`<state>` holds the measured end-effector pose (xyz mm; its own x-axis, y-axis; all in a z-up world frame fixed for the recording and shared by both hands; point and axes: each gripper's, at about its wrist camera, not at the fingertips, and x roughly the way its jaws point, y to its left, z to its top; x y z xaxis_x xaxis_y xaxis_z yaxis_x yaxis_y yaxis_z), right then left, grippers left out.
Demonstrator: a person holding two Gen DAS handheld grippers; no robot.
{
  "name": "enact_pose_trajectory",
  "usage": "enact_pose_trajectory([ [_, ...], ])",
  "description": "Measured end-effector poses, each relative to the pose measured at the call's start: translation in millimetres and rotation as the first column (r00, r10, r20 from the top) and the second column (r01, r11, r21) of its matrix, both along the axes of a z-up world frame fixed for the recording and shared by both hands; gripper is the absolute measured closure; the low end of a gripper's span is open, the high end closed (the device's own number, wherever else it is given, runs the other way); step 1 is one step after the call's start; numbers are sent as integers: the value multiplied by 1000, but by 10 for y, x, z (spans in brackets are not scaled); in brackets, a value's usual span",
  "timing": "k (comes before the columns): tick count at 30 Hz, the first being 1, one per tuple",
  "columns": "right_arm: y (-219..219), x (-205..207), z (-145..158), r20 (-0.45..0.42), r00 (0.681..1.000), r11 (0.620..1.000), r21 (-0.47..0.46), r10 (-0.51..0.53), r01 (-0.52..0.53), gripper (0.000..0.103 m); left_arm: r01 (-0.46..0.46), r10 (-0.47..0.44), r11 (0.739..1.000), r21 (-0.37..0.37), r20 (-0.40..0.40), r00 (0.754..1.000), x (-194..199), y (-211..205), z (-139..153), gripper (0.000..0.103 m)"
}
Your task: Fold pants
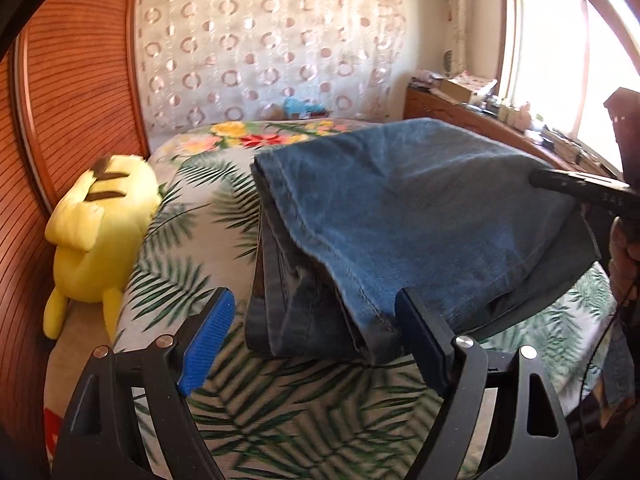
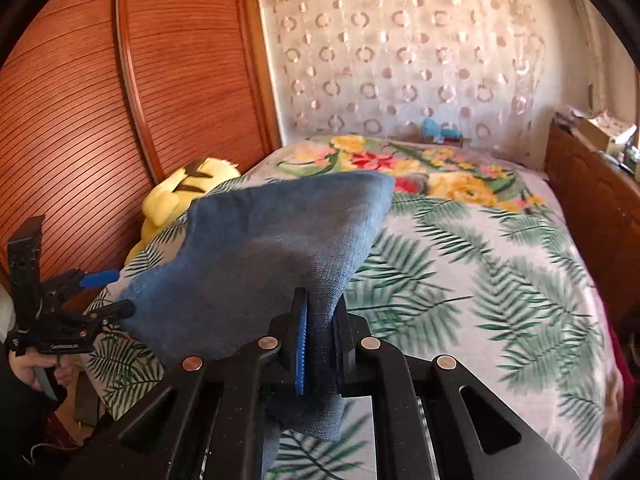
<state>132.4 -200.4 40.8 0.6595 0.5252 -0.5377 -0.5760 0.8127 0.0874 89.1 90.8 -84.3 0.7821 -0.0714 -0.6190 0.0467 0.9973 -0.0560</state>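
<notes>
**Two hand-held grippers at the folded jeans**

Two hand-held grippers were seen over a bed (image 2: 520,264) covered in a palm-leaf and flower print. The blue pants (image 1: 400,208), already folded into layers, were held lifted above the bedspread at the centre of the left wrist view. The right hand-held gripper (image 2: 320,336) was clamped narrowly on a fold of the denim, fabric pinched between its blue pad and black finger. The left hand-held gripper (image 1: 316,340) was spread wide, its jaws standing either side of the near corner of the pants; contact at the right finger could not be judged. A yellow plush toy (image 1: 100,232) lay at nine o'clock against a wooden slatted door (image 1: 68,120).
</notes>
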Motion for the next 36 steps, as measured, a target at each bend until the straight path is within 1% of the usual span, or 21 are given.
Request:
enact_pose_trajectory([
  [3, -169, -81, -39, -9, 1000, 1000, -14, -27, 27, 93, 40, -40, 999, -15, 15, 999, 14, -165, 83, 20],
  [7, -252, -46, -221, -94, 995, 999, -25, -34, 32, 93, 87, -86, 995, -43, 29, 996, 62, -373, 143, 20],
  [9, -249, -24, -363, -125, 991, 999, -35, -40, 36, 92, 107, -106, 994, -37, 20, 994, 117, -494, 121, 20],
  [13, -206, 100, -511, -168, 984, 999, -25, -52, 48, 89, 136, -136, 990, -28, -9, 991, 204, -670, 19, 20],
  [14, -190, 144, -524, -178, 983, 999, -17, -51, 49, 85, 138, -138, 990, -21, -18, 990, 221, -699, -17, 20],
  [15, -191, 164, -559, -193, 980, 999, -12, -53, 52, 82, 136, -137, 991, -16, -26, 990, 237, -716, -42, 20],
  [16, -195, 176, -610, -206, 977, 999, -12, -55, 53, 76, 134, -135, 991, -12, -36, 990, 244, -731, -72, 20],
  [17, -207, 190, -618, -218, 974, 998, -12, -60, 58, 64, 132, -132, 991, -7, -48, 990, 255, -736, -105, 20],
  [18, -211, 251, -651, -228, 971, 998, -9, -65, 64, 56, 126, -126, 992, 0, -62, 990, 268, -734, -144, 20],
  [21, -182, 324, -695, -237, 971, 998, 33, -44, 53, 49, 118, -116, 993, 22, -82, 990, 278, -745, -223, 20],
  [23, -159, 344, -690, -238, 970, 998, 34, -41, 50, 49, 108, -103, 993, 40, -105, 989, 294, -732, -284, 20],
  [24, -157, 368, -686, -238, 971, 999, 37, -30, 39, 50, 109, -104, 994, 32, -111, 988, 292, -711, -318, 20],
  [25, -150, 385, -693, -241, 970, 999, 40, -15, 25, 54, 109, -106, 994, 25, -108, 989, 281, -689, -335, 20],
  [26, -140, 385, -689, -245, 969, 999, 52, 4, 9, 69, 109, -106, 994, 22, -103, 989, 265, -677, -340, 20],
  [27, -123, 380, -666, -233, 973, 999, 53, 2, 11, 74, 110, -108, 994, 20, -99, 989, 247, -670, -338, 20],
  [28, -123, 362, -630, -209, 978, 999, 46, -9, 19, 84, 110, -108, 994, 19, -99, 989, 239, -668, -338, 20],
  [29, -133, 357, -594, -193, 981, 998, 50, -12, 22, 87, 110, -108, 994, 17, -98, 989, 229, -663, -337, 20],
  [32, -150, 272, -391, -158, 987, 995, 101, -5, 21, 90, 108, -107, 994, 3, -93, 990, 198, -628, -303, 20],
  [36, -24, 96, -93, -86, 995, 992, 122, 47, -36, 91, 80, -82, 996, -33, -56, 995, 91, -506, -149, 20],
])
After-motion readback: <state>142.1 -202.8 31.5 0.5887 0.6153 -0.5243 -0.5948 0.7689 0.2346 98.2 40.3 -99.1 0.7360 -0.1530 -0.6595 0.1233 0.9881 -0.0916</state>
